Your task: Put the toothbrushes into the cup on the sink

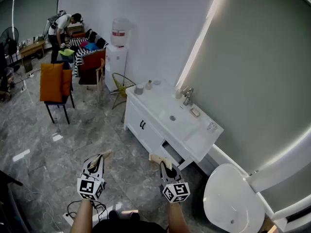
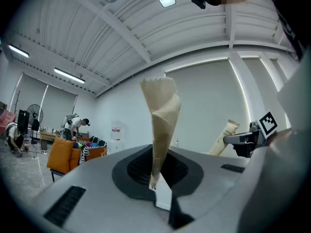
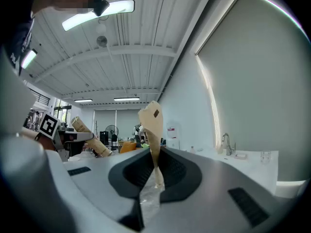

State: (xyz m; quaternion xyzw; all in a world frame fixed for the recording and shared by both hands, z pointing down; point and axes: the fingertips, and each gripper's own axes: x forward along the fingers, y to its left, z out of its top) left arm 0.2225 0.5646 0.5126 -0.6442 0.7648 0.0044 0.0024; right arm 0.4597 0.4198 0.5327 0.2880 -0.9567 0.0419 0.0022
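Step in hand: carry phase; both brushes are gripped, none is in the cup yet.

left tool (image 2: 154, 177) is almost fully closed, clamped on the base of the left toothbrush (image 2: 163, 118), a beige paper-wrapped stick standing up out of the jaws; right tool (image 3: 156, 177) is the same, pinched tight on the right toothbrush (image 3: 153, 123), wrapper crinkled at the grip. I take both for toothbrushes from the task; the wrapper hides the contents.

Both tools are level and side by side, low in the head view, over the marble floor (image 1: 58, 144); well apart from the sink (image 1: 172, 118). The sink sits in a white worktop (image 1: 158, 106) against the wall, faucet (image 1: 188, 96) at the back; toilet (image 1: 228, 198) is to its right.

Likely target: the small grey cup (image 1: 139, 89) at the worktop's far-left end, near a small bottle (image 1: 148, 85); too small to confirm it is open-topped and empty.

Next move, my call:
- walk up to the worktop; bring one tool over the cup
- tip it so the brush points down; lower it into the mouth; then open
- repeat with the other tool

Watch for: the long wrapper catching the rim; a light cup tipping if nudged; go one at a time so the tools don't clash.
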